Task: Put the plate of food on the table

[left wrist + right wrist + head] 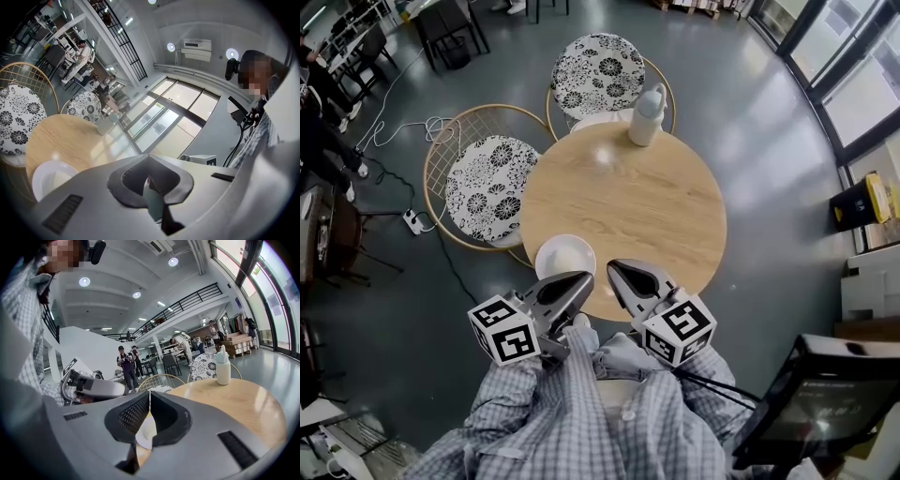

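A white plate (565,257) lies on the round wooden table (647,202), at its near left edge; what is on it looks pale and I cannot make it out. My left gripper (584,279) is shut and empty, just in front of the plate and right of it. Beside it my right gripper (615,269) is also shut and empty, over the table's near rim. In the left gripper view the plate (50,180) shows to the lower left of the closed left gripper (149,158). In the right gripper view the plate (146,432) peeks out below the closed right gripper (149,393).
A white bottle (646,114) stands at the table's far side. Two wire chairs with floral cushions, one (494,176) at the left and one (598,64) behind, stand against the table. A power strip and cables (413,221) lie on the floor at the left. People stand in the background.
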Motion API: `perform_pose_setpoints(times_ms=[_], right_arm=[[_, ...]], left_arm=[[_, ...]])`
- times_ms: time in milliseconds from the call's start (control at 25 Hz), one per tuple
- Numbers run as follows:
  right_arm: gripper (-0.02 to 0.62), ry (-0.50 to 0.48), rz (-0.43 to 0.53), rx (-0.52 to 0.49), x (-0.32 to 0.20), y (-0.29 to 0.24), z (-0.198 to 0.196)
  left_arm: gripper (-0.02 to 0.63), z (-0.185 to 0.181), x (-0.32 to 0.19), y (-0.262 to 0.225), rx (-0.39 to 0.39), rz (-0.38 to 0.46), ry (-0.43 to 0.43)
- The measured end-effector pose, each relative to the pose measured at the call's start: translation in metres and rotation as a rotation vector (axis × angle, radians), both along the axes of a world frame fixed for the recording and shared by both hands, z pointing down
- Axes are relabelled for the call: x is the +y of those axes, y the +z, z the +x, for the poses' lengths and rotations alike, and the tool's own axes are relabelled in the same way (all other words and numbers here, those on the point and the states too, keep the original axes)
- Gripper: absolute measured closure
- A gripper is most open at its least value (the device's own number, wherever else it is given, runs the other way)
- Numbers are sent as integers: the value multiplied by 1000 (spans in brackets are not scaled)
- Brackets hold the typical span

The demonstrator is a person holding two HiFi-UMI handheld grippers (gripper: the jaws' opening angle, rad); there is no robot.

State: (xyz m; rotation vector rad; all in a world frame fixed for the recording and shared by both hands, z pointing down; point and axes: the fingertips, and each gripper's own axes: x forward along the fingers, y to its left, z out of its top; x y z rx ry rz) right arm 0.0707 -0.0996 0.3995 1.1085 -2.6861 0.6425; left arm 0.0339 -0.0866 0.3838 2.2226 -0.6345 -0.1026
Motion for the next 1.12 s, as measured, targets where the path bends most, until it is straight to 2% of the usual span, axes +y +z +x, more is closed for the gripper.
perform_pose_setpoints(times_ms=[1120], right_arm=[[581, -8, -1, -3, 3, 2, 0]], left_arm=[[600, 2, 4, 5, -9, 5, 10]])
